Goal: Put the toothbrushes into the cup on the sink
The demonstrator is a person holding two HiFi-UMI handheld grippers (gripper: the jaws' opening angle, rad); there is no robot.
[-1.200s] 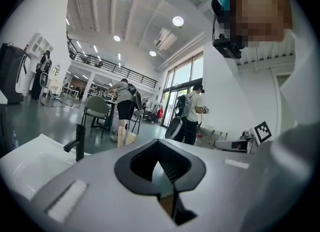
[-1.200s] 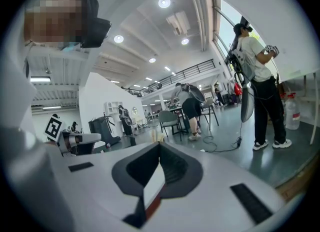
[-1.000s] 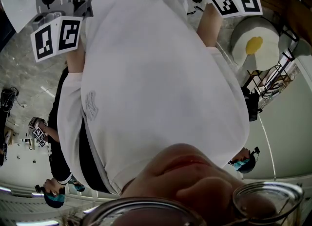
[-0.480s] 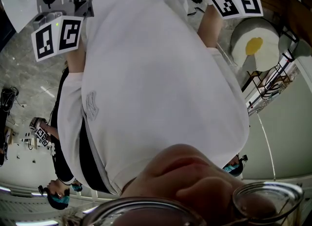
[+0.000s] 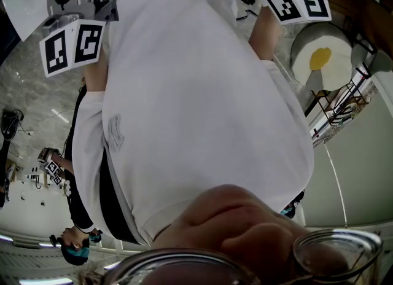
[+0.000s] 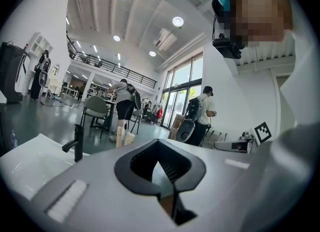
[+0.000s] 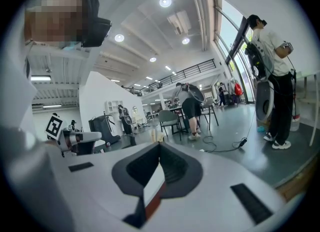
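Watching from afar, I saw the sink (image 6: 30, 168) with its black faucet (image 6: 75, 145) beyond the left gripper (image 6: 161, 166), on the side away from the white shirt (image 5: 196, 93). That gripper, at the shirt's left, was clenched on nothing. At the shirt's right, the right gripper (image 7: 159, 163) was clenched too, empty

Open lab hall, mezzanine (image 6: 111, 68), chairs (image 6: 96, 109)

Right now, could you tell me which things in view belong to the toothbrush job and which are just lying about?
Job: sink, faucet, left hand-held gripper, right hand-held gripper, both shut; no toothbrushes or cup visible.
Lying about: grey chair, egg-shaped cushion, floor cable.
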